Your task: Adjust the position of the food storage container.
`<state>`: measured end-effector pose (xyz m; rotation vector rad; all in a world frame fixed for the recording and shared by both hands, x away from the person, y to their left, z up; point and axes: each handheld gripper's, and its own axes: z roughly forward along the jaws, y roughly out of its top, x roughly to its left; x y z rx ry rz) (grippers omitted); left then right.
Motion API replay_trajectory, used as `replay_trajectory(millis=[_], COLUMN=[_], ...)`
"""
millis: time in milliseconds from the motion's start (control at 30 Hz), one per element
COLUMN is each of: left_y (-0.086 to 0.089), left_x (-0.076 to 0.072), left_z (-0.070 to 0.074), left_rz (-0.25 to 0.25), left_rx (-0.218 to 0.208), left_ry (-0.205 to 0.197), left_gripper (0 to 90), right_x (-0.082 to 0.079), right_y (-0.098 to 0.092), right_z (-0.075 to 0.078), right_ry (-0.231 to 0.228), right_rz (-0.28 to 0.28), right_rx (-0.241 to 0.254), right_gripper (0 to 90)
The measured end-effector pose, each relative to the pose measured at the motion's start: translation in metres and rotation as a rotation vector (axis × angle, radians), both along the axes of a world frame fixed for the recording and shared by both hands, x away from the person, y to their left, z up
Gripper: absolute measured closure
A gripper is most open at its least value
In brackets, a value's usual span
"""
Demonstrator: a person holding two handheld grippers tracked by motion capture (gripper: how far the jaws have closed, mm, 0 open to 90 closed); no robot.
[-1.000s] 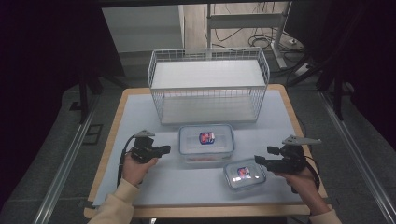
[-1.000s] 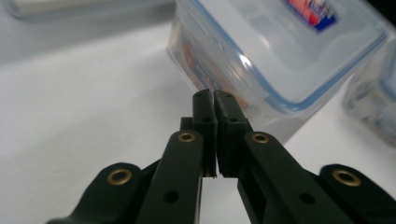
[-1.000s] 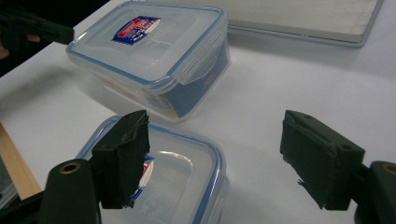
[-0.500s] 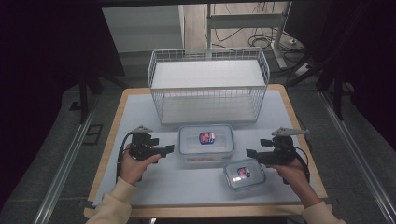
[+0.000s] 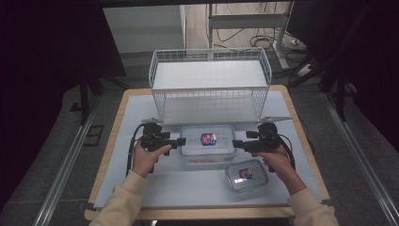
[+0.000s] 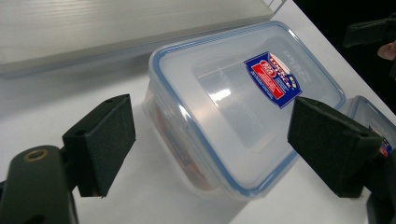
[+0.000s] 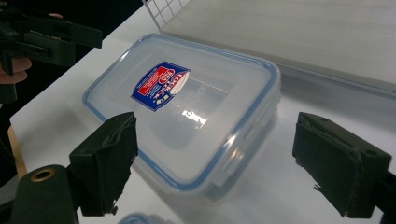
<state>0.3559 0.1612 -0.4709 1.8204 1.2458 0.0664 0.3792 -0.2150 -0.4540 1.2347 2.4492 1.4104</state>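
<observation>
We see a large clear container [image 5: 207, 143] with a blue-rimmed lid at the middle of the table [image 5: 117, 155], just in front of the wire basket [image 5: 210, 84]. The left gripper [image 5: 181, 141] and right gripper [image 5: 235, 143] flank its short ends, jaws spread wide, holding nothing. A smaller container [image 5: 245, 174] lies nearer the front edge, toward the right.

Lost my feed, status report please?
Left tool and right tool open, flanking the large container. Lid on, untouched. Small container near right hand, not blocking.
</observation>
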Motion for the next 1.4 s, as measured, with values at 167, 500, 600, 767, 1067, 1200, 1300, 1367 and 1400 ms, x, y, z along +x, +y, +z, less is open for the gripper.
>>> replay_trajectory(millis=[167,500,600,767,1067,1200,1300,1367,1400], left_y=[-0.003,-0.003,-0.003,-0.001,-0.005,-0.007,-0.005,-0.004,-0.004], left_x=[0.007,0.013,0.014,0.016,0.019,0.02,0.021,0.021,0.021], left_z=[-0.012,-0.025,-0.028,-0.034,-0.042,-0.044,-0.045,-0.046,-0.046], left_rz=[-0.013,-0.034,-0.038,-0.051,-0.088,-0.098,-0.094,-0.095,-0.095], left_rx=[-0.008,-0.062,-0.071,-0.114,-0.145,-0.155,-0.178,-0.197,-0.197], left_ry=[0.042,0.089,0.101,0.128,0.161,0.172,0.187,0.192,0.192], left_gripper=[14.2,14.0,14.0,14.9,17.7,20.6,23.3,25.9,27.3], right_x=[0.015,0.04,0.042,0.045,0.052,0.053,0.054,0.053,0.053], right_y=[0.008,0.005,0.006,0.014,0.008,0.007,0.01,0.009,0.009], right_z=[-0.008,-0.028,-0.031,-0.04,-0.044,-0.045,-0.047,-0.045,-0.045], right_ry=[0.049,0.165,0.18,0.214,0.278,0.311,0.348,0.335,0.335], right_rz=[0.012,0.017,0.024,0.055,0.086,0.109,0.141,0.142,0.142], right_rx=[-0.006,0.005,0.014,0.005,0.049,0.065,0.084,0.075,0.075], right_gripper=[13.8,13.9,14.2,14.8,18.2,20.6,23.2,26.4,26.4])
